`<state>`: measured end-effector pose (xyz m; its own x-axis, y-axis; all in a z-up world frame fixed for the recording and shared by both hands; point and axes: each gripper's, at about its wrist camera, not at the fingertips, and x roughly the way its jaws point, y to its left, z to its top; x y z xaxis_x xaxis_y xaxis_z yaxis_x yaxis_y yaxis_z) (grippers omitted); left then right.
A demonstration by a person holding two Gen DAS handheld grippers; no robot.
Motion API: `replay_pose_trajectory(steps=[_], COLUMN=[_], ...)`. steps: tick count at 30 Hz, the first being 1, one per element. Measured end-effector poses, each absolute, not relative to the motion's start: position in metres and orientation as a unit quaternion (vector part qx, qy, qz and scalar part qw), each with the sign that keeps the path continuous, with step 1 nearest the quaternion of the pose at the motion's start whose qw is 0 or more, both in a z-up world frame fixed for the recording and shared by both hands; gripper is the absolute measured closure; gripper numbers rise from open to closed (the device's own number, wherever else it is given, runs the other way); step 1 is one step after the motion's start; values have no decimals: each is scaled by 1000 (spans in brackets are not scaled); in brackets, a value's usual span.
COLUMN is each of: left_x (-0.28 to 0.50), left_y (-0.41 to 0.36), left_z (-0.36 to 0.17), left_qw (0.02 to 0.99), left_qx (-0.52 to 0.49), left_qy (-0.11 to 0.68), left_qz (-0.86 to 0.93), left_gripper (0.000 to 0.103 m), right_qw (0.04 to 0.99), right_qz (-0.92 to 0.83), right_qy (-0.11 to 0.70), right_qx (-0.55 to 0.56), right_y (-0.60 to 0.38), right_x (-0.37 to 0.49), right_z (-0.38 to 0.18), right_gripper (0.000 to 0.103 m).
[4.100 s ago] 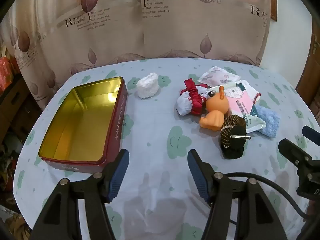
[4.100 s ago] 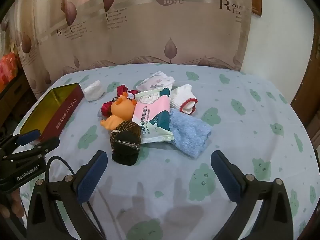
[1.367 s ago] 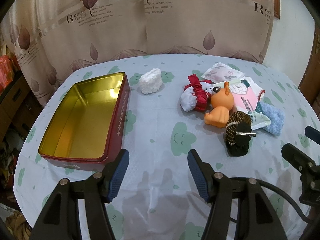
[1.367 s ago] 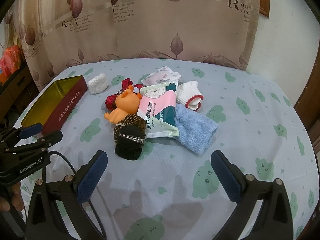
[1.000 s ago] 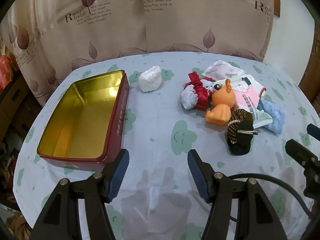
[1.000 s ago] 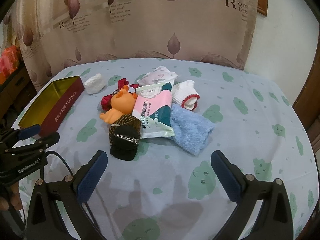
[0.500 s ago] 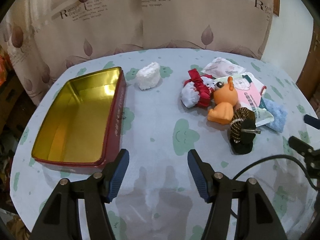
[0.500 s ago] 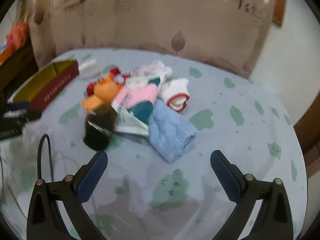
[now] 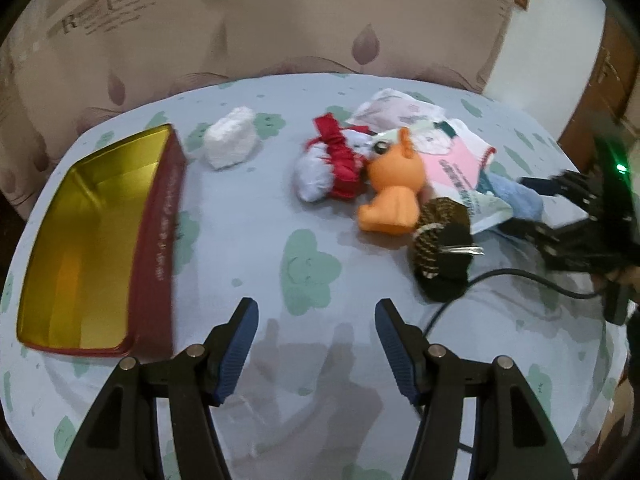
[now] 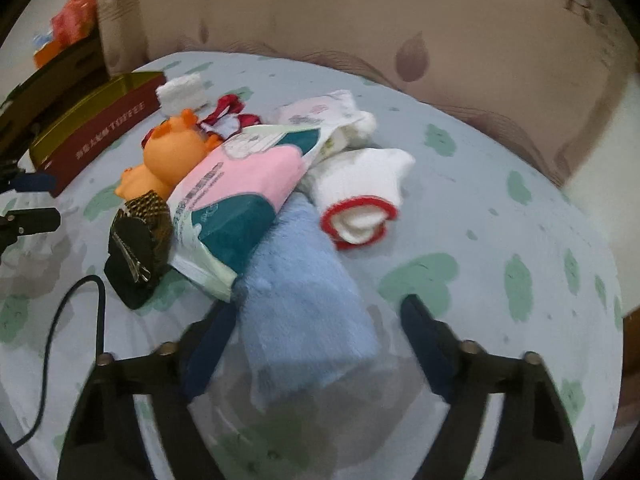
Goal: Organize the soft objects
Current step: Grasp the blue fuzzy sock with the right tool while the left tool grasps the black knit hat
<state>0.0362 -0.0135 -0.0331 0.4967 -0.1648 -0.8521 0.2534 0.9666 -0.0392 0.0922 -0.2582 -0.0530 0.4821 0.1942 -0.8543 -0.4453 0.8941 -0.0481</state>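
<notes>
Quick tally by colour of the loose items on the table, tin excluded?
White: 3 (folded cloth, red-cuffed sock, pale packet)
Red-white plush: 1
Orange toy: 1
Pink-teal wipes pack: 1
Blue towel: 1
Black-brown hair clip: 1
Total: 8

light blue towel, orange toy, red-and-gold tin, cloud-patterned cloth.

Count: 1 gold-lined red tin, 1 small white knit piece, 1 red-and-white plush, 1 orange toy, 2 wipe packs – pink/teal & white floral, 1 blue towel, 1 red-trimmed white sock, 1 brown-and-black hair piece w/ clip.
</notes>
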Motion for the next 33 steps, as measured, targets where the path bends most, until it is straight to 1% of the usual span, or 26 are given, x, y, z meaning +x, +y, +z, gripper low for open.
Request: replay_pose_trajectory(steps=[1,2,3,5,7,16,18,23,33], left_x=[37,37,37,39,40,44,47,54,69], left_y=[-16,-20,-24,-32,-38,-77,-88,-108,-124], left_z=[-34,-34,-35,-36,-36,-43,-47,-59,-73], left_qw=[863,862,861,858,855,838,832,823,840], left_qx=[49,52,55,61,60,54,54,63,70], left_qy=[487,487,487,489,491,498,503,513,487], left_qz=[-124,-128,-134,-143,-156,-217,-227,-236,-228], left_gripper=[41,41,41,41,41,41,41,41,41], right_qw=[848,844,845,852,857,882,884,882,881], right_qz=[191,200,207,210,205,109,108,103,111], right_qy=[475,480,478,465,462,456,453,456,458], right_qx=[-133,-129,-123,-119,-105,-47,-37,-58,-38], right_y=[-257,-256,-255,-255,-260,-321,-324,-316,-321], right_x=[94,96,96,88,80,34,30,36,35], right_z=[-55,-59,-61,-60,-59,-62,-65,-68,-70], right_gripper=[56,62,64,77,80,81,80,78,75])
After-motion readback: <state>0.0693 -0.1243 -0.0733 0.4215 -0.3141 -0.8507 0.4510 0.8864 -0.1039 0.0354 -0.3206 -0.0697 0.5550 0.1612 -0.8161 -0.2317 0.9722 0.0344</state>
